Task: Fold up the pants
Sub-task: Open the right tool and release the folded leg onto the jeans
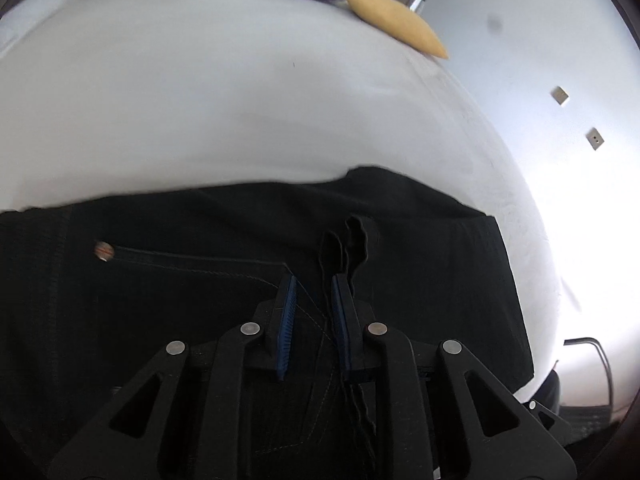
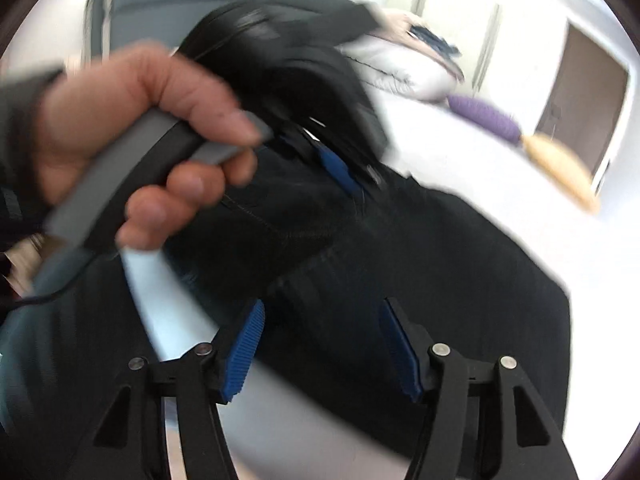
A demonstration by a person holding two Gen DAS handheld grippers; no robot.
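A: Where are the pants (image 1: 200,300)?

B: Spread on the white bed (image 1: 200,100), black denim filling the lower half of the left wrist view, a copper rivet (image 1: 104,251) at nine o'clock beside a stitched pocket seam.

A: And the left hand-held gripper (image 1: 314,292)?

B: Its jaws stand narrow, only a slim gap between the blue pads (image 1: 286,320). A thin dark fold or loop of the fabric rises between them at twelve o'clock; whether the pads actually press on it, I cannot tell.

A: The right hand-held gripper (image 2: 324,316)?

B: Wide. Its jaws stand well apart over the pants, pads clear of the cloth, nothing pinched. That view is blurred.

A: Anything else there?

B: At ten o'clock a person's hand (image 2: 132,120) grips the grey handle of the other tool. Toward two o'clock lie a purple cushion (image 2: 484,118) and a yellow cushion (image 2: 560,172), touching end to end on the bed, with a pale bundle of bedding (image 2: 400,72) beyond them at one o'clock.
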